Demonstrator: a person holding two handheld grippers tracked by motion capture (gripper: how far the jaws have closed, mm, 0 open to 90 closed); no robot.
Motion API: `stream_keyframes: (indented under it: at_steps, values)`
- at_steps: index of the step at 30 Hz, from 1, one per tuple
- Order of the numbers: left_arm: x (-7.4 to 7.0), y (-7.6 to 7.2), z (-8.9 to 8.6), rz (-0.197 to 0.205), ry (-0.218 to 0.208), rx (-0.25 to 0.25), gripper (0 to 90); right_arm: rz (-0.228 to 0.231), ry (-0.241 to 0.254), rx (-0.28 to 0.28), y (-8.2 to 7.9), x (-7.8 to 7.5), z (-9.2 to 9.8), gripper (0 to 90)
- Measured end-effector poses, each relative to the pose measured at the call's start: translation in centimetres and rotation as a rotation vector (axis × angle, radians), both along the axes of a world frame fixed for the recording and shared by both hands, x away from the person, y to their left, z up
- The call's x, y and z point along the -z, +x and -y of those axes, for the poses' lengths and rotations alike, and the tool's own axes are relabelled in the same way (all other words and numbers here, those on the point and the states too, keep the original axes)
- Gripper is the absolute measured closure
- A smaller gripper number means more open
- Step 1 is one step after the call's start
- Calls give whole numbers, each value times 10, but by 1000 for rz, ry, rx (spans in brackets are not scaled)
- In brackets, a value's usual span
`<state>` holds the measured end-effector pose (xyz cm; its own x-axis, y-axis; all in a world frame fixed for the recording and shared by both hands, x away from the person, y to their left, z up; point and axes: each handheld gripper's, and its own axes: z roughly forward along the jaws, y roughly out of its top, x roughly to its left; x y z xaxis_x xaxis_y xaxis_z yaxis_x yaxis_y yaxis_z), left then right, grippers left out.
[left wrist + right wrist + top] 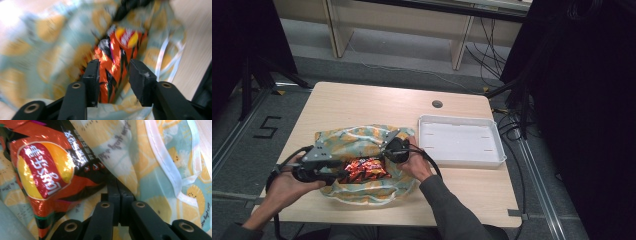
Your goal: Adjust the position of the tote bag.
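Chip bag [364, 170] lies on fruit-print bag [357, 142] at table [362, 102] front. Left gripper [112, 75] – jaws spread around chip bag. Right gripper [117, 191] – jaws pressed together, pinching fabric edge. White tray [460, 141] beside.

A crinkly orange-red foil snack packet [364, 170] with black zigzag streaks is showing a red-and-yellow round logo bearing white lettering at the upper left of the right gripper view. The thin pale-teal fabric bag [357, 137] beneath it is displaying yellow-orange citrus slices and white trim. The rectangular plastic tray [460, 156] is showing plain white on the light wood-grain worktop [362, 102].
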<state>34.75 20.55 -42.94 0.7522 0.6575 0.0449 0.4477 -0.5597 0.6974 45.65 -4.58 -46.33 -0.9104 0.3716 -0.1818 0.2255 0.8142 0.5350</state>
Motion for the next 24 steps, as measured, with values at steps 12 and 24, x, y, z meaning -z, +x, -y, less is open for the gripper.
stream_keyframes:
  at_steps: [12, 24]
  values:
    - [34, -1, -2, -84, 10, -57, 592, -8, 23, -12, -1, -3, 1, 900]
    - [49, 3, 3, -97, 66, -80, 432, -23, 103, 3, -16, -20, 9, 769]
